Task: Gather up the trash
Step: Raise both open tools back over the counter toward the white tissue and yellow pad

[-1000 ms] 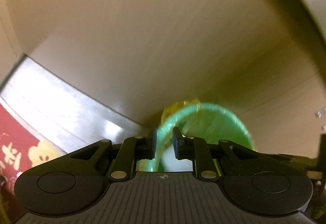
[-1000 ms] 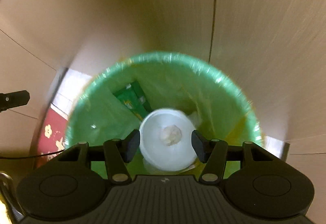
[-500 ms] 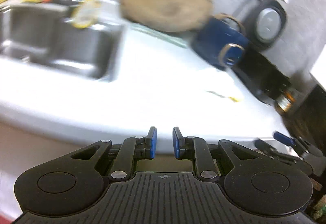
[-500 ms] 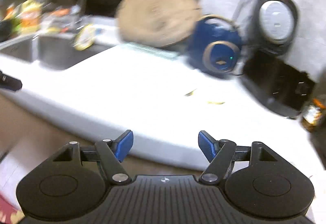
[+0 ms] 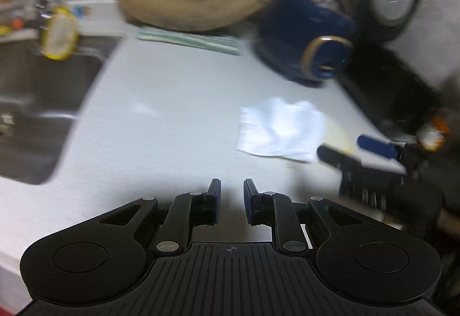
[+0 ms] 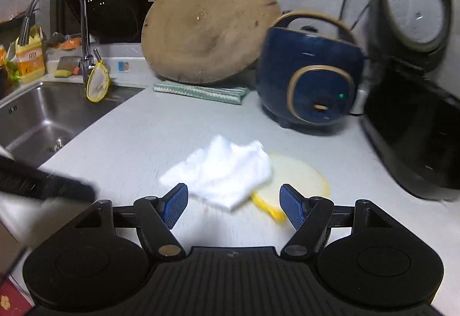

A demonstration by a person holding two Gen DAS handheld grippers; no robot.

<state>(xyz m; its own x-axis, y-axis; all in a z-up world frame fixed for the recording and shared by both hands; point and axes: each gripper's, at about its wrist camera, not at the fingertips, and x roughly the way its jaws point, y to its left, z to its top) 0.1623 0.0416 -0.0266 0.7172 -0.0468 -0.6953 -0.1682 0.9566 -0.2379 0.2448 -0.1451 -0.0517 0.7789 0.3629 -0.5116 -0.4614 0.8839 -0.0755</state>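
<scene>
Both grippers hover over a pale grey kitchen surface [image 6: 138, 143], and neither one holds anything. The left gripper [image 5: 232, 201] has its blue-padded jaws drawn to a narrow gap with only bare surface showing between them. The right gripper [image 6: 234, 205] stands wide, its jaws well apart and empty. The trash lies just ahead of the right gripper: a crumpled white paper napkin [image 6: 221, 172] rests on the surface, with its right edge overlapping a thin, pale round piece with a yellow rim [image 6: 299, 178] that lies flat beside it. In the left wrist view the same napkin [image 5: 280, 129] sits ahead and to the right, and the right gripper reaches in from the right edge with its fingertips [image 5: 376, 145] close to the napkin but apart from it. Behind the trash a large round wooden chopping board [image 6: 207, 28] leans upright on a folded green-and-white striped cloth [image 6: 201, 91]. Right of it stands a dark blue rice cooker with a gold handle and trim [image 6: 310, 71], and further right a black cooker with its lid raised [image 6: 414, 114]. On the left a stainless steel sink [image 6: 37, 120] is set into the surface under a curved chrome tap [image 6: 77, 22], from which a small yellow-rimmed mesh strainer [image 6: 97, 83] hangs
</scene>
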